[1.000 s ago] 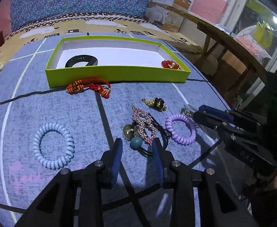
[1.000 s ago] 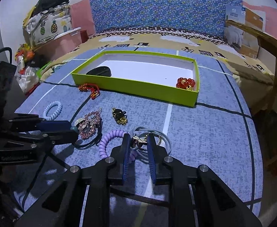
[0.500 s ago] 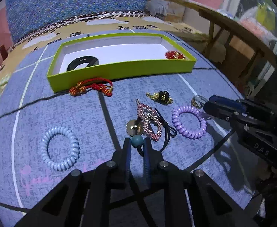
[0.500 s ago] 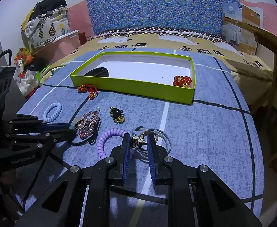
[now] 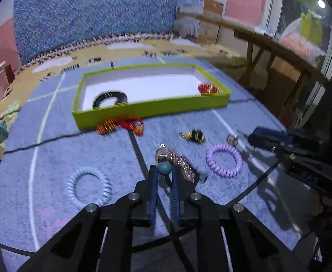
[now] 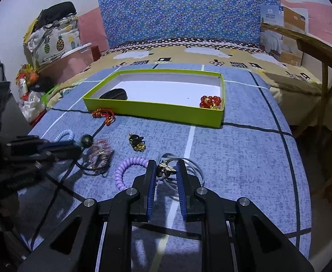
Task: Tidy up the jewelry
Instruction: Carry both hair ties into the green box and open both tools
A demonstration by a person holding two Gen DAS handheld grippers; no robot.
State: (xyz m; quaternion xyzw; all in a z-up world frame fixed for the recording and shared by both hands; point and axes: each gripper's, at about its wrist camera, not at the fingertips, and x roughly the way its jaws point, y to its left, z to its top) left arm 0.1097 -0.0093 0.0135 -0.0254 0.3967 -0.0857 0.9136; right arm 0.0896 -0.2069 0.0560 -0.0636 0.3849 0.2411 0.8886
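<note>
My left gripper (image 5: 164, 172) is shut on a teal bead (image 5: 165, 168) of a black hair tie with a pink rhinestone piece (image 5: 182, 163), lifted off the blue cloth. My right gripper (image 6: 166, 168) is shut on a gold charm (image 6: 166, 169) on a clear loop bracelet (image 6: 195, 168). A lime green tray (image 5: 152, 108) holds a black bangle (image 5: 110, 97) and a red bead bracelet (image 5: 207, 88). A purple coil tie (image 5: 224, 163), a light blue coil tie (image 5: 88, 187), a black-gold charm (image 5: 194, 135) and a red cord bracelet (image 5: 122, 125) lie on the cloth.
The tray also shows in the right wrist view (image 6: 156, 111), with the red beads (image 6: 211, 101) at its right end. A wooden table (image 5: 277, 45) stands to the right. Bags (image 6: 52, 40) sit at the far left.
My left gripper closed on the teal bead and lifted it, dragging the hair tie and rhinestone piece up. My right gripper stayed shut on the gold charm.
</note>
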